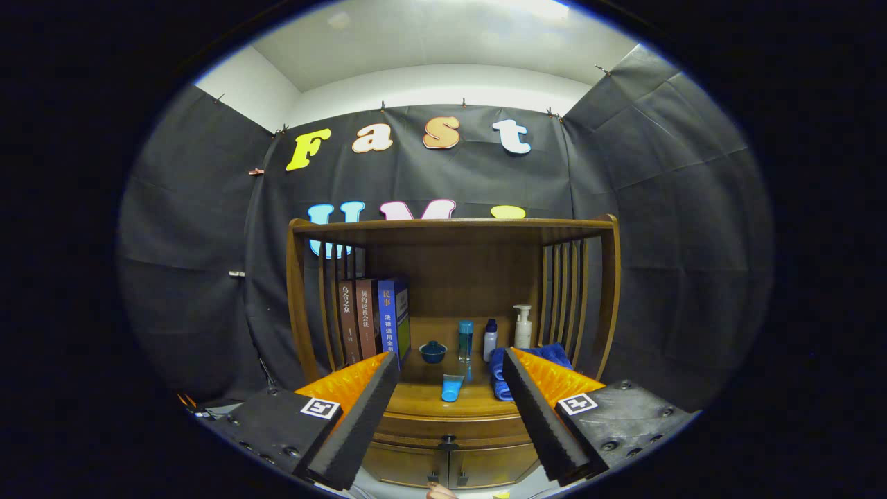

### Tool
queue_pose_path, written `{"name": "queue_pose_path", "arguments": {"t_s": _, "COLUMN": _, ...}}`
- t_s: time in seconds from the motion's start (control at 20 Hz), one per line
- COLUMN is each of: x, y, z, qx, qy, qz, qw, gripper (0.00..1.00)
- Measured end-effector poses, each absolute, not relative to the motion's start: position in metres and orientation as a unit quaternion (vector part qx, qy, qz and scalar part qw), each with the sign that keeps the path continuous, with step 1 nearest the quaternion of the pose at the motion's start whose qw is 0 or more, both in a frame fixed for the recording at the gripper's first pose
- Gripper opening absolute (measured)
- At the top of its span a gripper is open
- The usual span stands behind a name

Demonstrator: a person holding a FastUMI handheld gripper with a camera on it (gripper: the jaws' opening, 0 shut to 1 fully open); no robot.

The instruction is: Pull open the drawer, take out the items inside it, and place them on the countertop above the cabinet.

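The tongs point(450, 416) stand wide open with nothing between the fingers, held back from the wooden cabinet point(454, 291) and aimed at its front. Between the fingertips, low on the cabinet, the drawer point(450, 428) shows its small dark knob point(449, 439) — the front looks flush with the cabinet, so it appears shut, though the lower edge is too dim to be certain.

On the desk point(423, 398) above the drawer several things already sit: a light blue tube point(452, 387) lying near the front edge, a folded blue towel point(502, 374) beside the right finger, a small dark bowl point(433, 351), two slim bottles point(466, 339) and a white pump bottle point(522, 327) further back, with books point(374, 319) standing at the left.

Whether any of these came from the drawer cannot be told. Judged from how things lie, either the task has yet to start — knob untouched, pull still ahead — or the items are already out. What the drawer holds is hidden.
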State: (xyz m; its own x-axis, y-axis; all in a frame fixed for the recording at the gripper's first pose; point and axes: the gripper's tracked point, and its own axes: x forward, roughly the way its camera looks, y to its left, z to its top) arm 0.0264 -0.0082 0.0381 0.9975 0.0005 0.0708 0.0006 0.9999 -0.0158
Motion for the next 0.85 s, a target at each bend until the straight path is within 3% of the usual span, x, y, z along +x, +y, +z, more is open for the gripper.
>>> {"name": "queue_pose_path", "arguments": {"t_s": 0.85, "x": 0.0182, "y": -0.0127, "z": 0.0433, "qx": -0.004, "qy": -0.049, "qz": 0.005, "qw": 0.999, "gripper": 0.98}}
